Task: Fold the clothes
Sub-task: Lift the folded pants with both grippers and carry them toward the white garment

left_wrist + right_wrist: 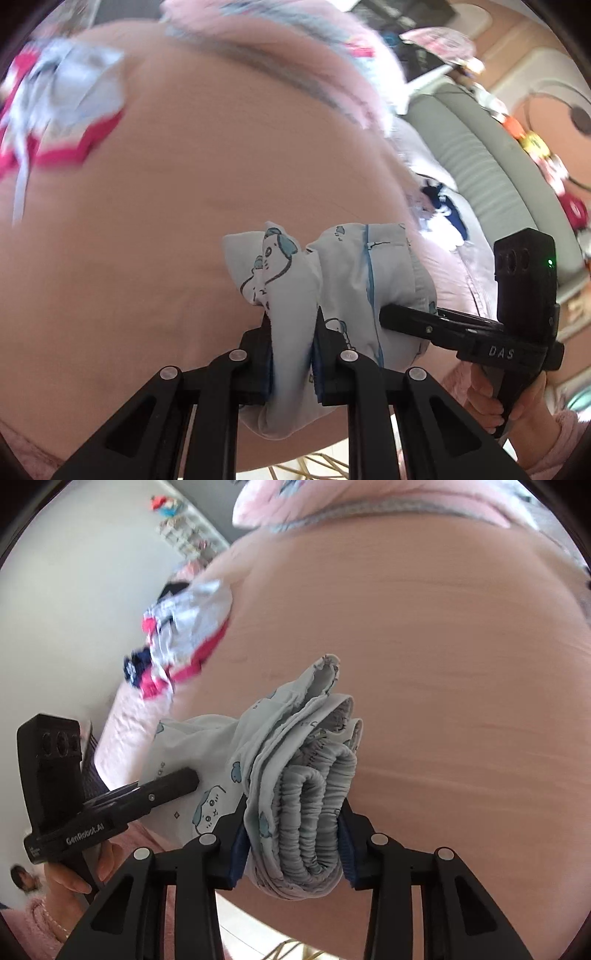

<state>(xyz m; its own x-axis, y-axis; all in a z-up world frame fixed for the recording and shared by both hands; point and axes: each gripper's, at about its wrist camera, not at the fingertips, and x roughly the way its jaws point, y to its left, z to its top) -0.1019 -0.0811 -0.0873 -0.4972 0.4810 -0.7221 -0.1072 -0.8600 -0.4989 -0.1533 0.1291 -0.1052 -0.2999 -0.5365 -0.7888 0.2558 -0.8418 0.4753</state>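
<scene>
A pale blue garment with cartoon prints (343, 291) is held bunched between both grippers over a pink bed (184, 206). My left gripper (291, 354) is shut on one bunch of its cloth. My right gripper (291, 834) is shut on its gathered elastic waistband (314, 805). The right gripper also shows at the right of the left wrist view (388, 314), and the left gripper at the left of the right wrist view (192, 775), both pressed into the same garment (207, 775).
A pile of white, pink and navy clothes (184, 635) lies on the bed's far left (55, 110). A pink quilt (295, 44) lies at the back. A grey padded piece (480, 155) and more clothes (439, 206) are at the right. A white wall (74, 590) is at the left.
</scene>
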